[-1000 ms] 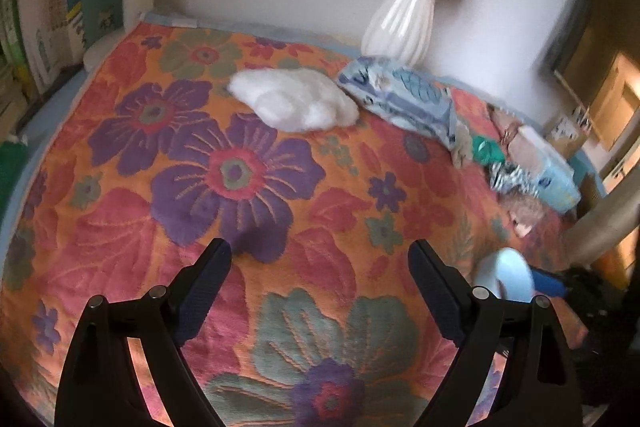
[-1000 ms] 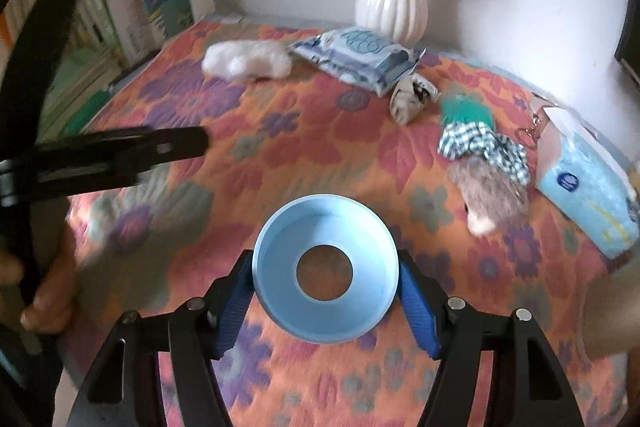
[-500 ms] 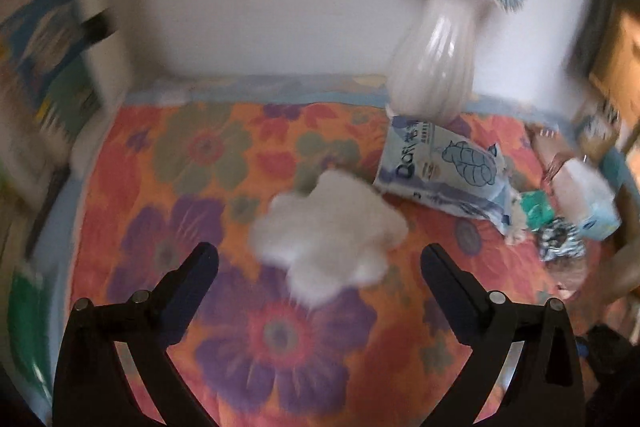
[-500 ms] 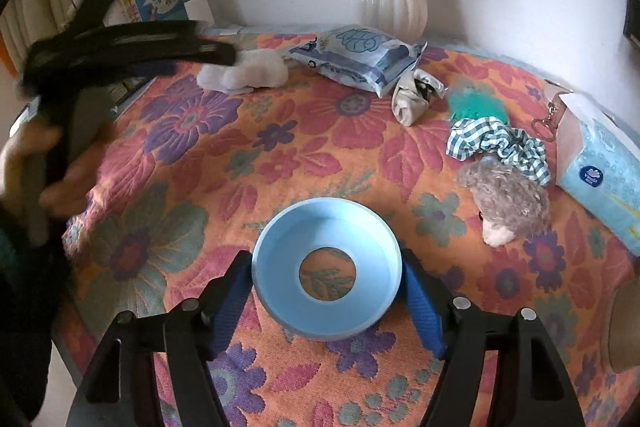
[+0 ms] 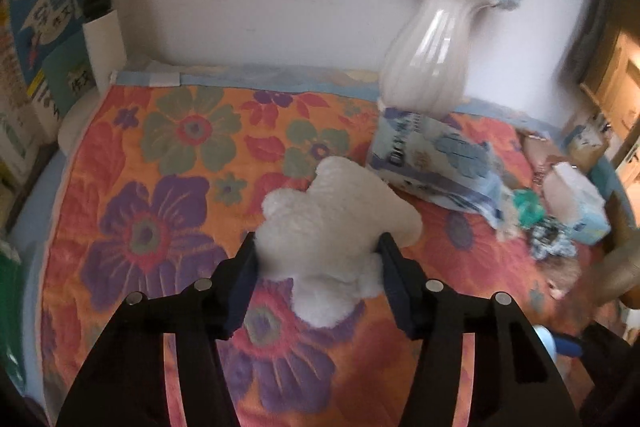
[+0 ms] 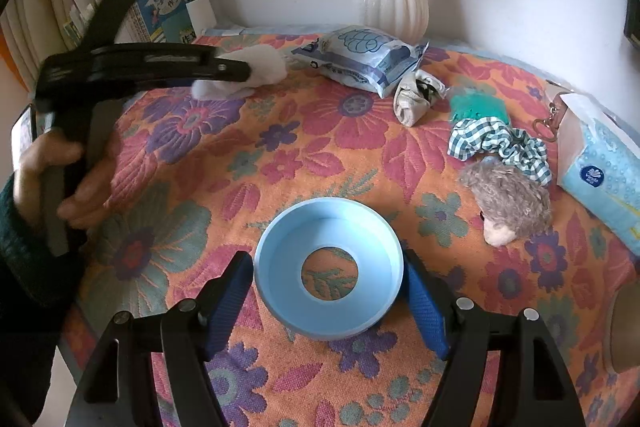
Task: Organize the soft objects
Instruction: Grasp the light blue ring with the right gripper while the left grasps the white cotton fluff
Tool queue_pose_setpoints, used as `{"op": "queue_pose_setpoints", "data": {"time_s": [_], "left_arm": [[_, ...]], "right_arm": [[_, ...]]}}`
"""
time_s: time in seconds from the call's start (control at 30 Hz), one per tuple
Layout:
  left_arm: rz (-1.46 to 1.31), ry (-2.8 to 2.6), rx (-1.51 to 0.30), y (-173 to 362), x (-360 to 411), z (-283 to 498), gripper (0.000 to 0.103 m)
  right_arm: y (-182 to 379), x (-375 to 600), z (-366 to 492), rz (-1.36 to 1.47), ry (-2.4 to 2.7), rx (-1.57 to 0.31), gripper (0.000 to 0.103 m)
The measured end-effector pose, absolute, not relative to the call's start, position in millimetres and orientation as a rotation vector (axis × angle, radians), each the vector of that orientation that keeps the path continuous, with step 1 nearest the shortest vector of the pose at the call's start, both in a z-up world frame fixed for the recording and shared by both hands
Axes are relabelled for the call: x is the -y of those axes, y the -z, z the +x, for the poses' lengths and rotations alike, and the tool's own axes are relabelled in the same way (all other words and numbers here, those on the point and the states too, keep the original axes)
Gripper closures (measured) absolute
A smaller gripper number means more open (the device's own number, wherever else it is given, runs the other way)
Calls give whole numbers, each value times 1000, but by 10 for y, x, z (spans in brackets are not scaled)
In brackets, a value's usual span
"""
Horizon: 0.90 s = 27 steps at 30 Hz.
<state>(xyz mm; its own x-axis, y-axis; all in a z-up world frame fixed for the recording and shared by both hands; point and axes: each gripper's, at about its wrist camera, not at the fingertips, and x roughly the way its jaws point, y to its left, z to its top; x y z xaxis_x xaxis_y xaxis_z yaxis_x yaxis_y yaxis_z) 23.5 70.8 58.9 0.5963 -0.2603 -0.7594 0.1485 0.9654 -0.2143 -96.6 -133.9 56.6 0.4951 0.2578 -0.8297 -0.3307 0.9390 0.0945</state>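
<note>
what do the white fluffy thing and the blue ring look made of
White fluffy thing: looks like plush or fleece fabric, matte, with a fuzzy nap and soft lumpy outline; stuffing cannot be told. Blue ring: likely hard plastic, smooth with a slight sheen, crisp even rim.

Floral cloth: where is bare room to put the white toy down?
Bare cloth lies between the white plush toy, blue bowl and wipes pack. The side by the scrunchie, hedgehog and tissue pack is crowded.
</note>
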Motion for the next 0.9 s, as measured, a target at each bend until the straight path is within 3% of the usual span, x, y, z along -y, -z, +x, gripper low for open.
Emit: {"op": "queue_pose_setpoints", "data": {"time_s": [0.2,0.3,0.33,0.43,0.57,0.6,0.63,0.7,0.73,0.9], "left_arm": [[-121,254,-941,-570,-607,-211,47],[-109,265,-956,-518,-553,-424,38],[-105,271,-953,-506,-543,-462,30],[-117,298,-958,-466,-546,-468,26],[-117,310,-931,-441,-529,-423,26],[-110,312,-934,-423,-516,-413,29],[-101,313,-946,-391,-494,-401,41],[-87,317,-941,-394,-456,-406,53],[-70,318,-927,-413,-429,-432,56],[-71,329,-879,-506,-419,-542,62]], "right_arm": [[-558,1342,-1000,-82,-340,-988,30],[-561,1334,-1018,-90,-333,-986,30],[-562,1329,-1027,-95,-330,-986,29],[-553,1320,-1029,-105,-330,-992,15],[-550,1366,-1011,-86,-313,-992,15],[-553,1383,-1001,-78,-309,-991,15],[-552,1399,-994,-71,-304,-991,15],[-556,1413,-985,-67,-293,-987,27],[-565,1406,-993,-66,-305,-978,37],[-602,1359,-1069,-104,-294,-949,38]]}}
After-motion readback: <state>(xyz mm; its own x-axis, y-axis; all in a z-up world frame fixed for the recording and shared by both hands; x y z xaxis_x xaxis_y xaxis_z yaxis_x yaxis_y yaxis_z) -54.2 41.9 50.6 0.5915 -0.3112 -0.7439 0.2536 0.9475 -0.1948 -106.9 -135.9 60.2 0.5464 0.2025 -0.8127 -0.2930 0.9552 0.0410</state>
